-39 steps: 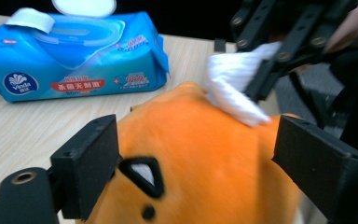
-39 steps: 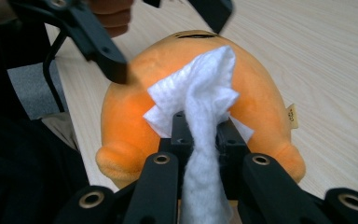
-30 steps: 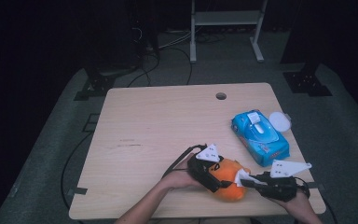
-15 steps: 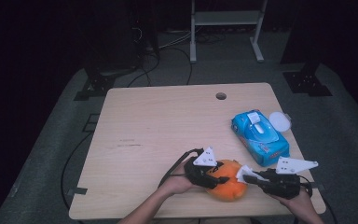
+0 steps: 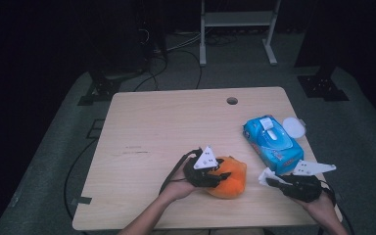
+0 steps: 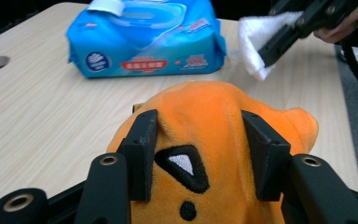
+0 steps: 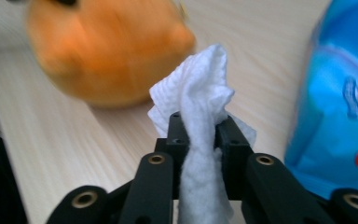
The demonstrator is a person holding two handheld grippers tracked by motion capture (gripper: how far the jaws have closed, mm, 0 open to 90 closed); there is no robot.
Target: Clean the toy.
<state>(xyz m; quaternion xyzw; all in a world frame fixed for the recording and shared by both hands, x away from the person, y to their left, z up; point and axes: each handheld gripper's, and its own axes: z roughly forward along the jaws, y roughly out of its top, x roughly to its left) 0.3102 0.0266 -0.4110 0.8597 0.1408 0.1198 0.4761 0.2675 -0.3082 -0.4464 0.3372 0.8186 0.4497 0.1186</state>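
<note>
I see the pale wooden table with rounded corners (image 5: 176, 127), with a small round hole (image 5: 232, 101) near its far edge. On its right side lies the blue soft pack of wet wipes with a lighter flip lid (image 5: 273, 143); a round white plastic lid (image 5: 293, 128) sits just beside the pack's far right corner, at the table edge. Near the front edge, roughly centre, sits the orange plush toy with black stitched face marks (image 5: 230, 177), resting on the table. My left gripper (image 5: 214, 178) comes at it from the left; its jaws have just been closing and in the left gripper view both black pads press into the plush (image 6: 214, 121), one on each side of the head, so it's clamped on the toy. The left hand (image 5: 176, 188) is behind it, the grey three-cornered plate on top. My right gripper (image 5: 270, 180) is just right of the toy, close to it but apart, near the front end of the wipes pack. Its jaws have eased slightly wider yet are still narrow, pinching a crumpled white wet wipe (image 7: 200, 121) that sticks up between the pads. The wipe's free end points toward the toy; I can't tell if it touches the table.
</note>
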